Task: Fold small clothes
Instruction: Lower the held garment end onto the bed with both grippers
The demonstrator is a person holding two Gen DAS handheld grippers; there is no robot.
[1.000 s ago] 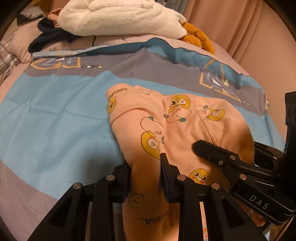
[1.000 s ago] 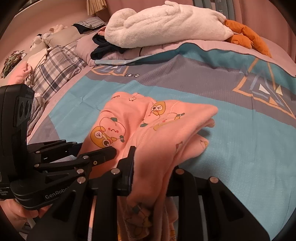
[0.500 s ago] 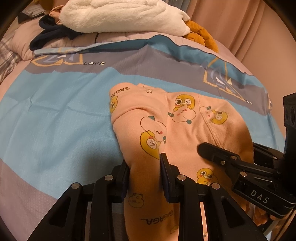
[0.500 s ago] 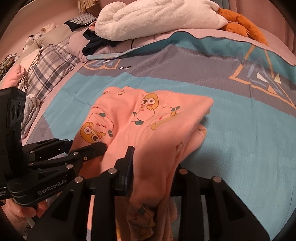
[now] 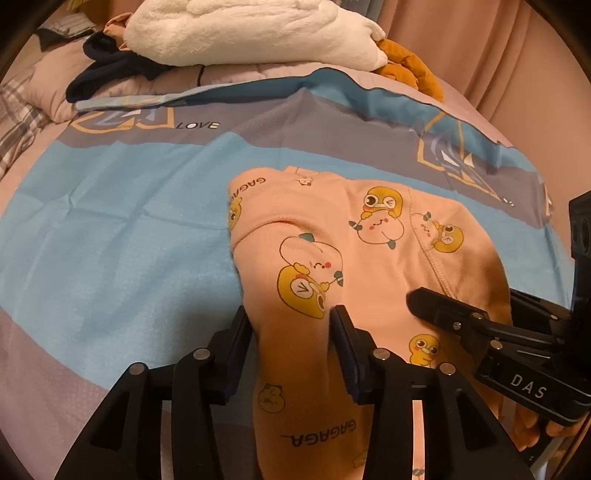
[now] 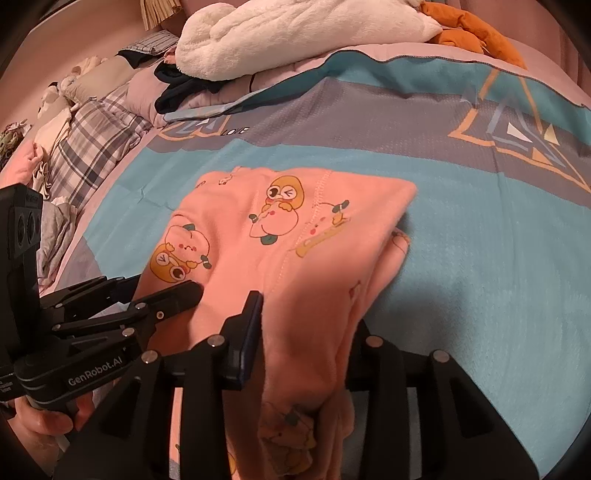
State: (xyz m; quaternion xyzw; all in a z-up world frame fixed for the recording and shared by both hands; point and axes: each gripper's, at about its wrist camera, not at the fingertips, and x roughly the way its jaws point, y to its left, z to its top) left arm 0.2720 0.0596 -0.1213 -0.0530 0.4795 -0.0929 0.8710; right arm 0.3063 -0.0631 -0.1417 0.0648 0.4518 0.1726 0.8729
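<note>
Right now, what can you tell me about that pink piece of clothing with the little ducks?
The pink garment looks like soft knit with stitched seams, printed with yellow ducks, peach figures and "GAGAGA" lettering. Its far part lies doubled on the blue bedspread, and its near end rises toward the cameras, pinched by the left gripper and the right gripper.

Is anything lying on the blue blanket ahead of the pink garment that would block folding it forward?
Nothing visible does. The pink duck-print cotton garment is clamped by the left hand-held gripper and the right hand-held gripper; the blue and grey striped blanket beyond it shows only bare fabric. The white fluffy towel lies far back.
</note>
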